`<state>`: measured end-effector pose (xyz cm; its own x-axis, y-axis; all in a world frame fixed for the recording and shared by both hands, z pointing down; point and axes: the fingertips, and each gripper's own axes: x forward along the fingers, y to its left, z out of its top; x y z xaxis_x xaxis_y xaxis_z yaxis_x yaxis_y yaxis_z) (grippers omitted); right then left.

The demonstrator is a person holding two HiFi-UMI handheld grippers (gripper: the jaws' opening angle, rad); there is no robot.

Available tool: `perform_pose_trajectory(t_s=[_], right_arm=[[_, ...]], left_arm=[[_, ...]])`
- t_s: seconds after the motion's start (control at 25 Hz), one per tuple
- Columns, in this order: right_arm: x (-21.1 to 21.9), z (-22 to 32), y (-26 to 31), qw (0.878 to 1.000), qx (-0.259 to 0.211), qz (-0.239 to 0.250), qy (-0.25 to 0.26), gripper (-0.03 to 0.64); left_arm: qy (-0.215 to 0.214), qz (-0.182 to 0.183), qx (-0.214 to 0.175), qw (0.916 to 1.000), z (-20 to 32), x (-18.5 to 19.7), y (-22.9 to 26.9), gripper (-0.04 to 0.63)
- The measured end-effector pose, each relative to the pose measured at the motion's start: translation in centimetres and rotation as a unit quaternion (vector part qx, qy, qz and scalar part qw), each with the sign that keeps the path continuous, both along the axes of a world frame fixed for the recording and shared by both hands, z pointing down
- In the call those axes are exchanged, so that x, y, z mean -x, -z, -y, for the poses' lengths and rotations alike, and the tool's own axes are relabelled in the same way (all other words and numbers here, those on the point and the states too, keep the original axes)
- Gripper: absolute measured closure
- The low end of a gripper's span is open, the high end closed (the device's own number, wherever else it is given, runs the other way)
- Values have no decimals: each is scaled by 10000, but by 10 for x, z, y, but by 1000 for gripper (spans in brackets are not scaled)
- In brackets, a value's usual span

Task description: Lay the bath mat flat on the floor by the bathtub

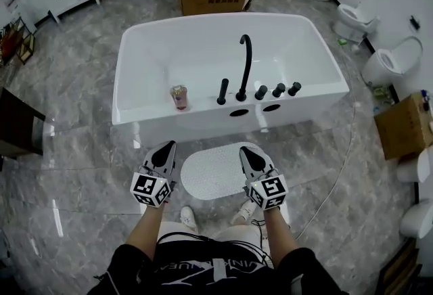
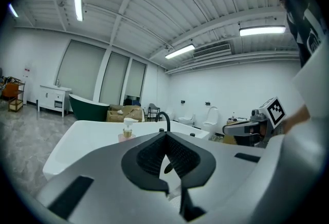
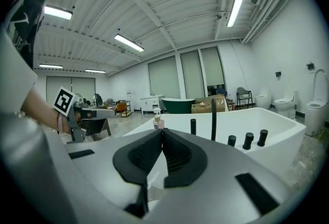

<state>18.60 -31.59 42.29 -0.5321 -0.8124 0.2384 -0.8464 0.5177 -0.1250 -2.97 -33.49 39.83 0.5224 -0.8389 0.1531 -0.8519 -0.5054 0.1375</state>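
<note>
Left gripper point(image 1: 169, 147) and right gripper point(image 1: 245, 151), jaws pressed together empty, partly hiding bath mat point(image 1: 213, 173) beside bathtub point(image 1: 130, 67).

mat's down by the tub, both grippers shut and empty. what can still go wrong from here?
1. The shoes stand at the near edge of the mat; a step forward could scuff or fold it.
2. The floor looks glossy, so the mat may slide if nudged.
3. The bottle sits on the tub rim ahead of the left gripper; a forward reach might knock it.

Oval bath mat point(image 1: 214, 172) — flat by bathtub point(image 1: 196, 57)
</note>
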Motion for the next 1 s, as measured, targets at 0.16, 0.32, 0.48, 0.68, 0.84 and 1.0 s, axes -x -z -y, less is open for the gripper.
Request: perform_pose_trajectory(t_s=[0.16,0.32,0.48,0.68,0.84,1.0], right_arm=[[4,-7,35,9998,-142,101,43,592],[9,-11,65,9992,-340,127,160,592],[12,-10,88,9983,-505,119,252,591],[13,-11,106,9975,-624,199,263,591],[13,-9,114,9970,-687,219,283,591],[16,-14,116,9964,-749,221,323,591]], left_arm=[[-32,4,-110,9999,-14,0,31,581],[-56,173,-324,9993,-21,4,66,581],[35,150,-594,9981,-22,10,94,581],[242,31,-808,9964,-27,20,116,581],[315,121,-949,9949,-31,25,124,581],[436,159,-1035,9935,-37,36,125,581]])
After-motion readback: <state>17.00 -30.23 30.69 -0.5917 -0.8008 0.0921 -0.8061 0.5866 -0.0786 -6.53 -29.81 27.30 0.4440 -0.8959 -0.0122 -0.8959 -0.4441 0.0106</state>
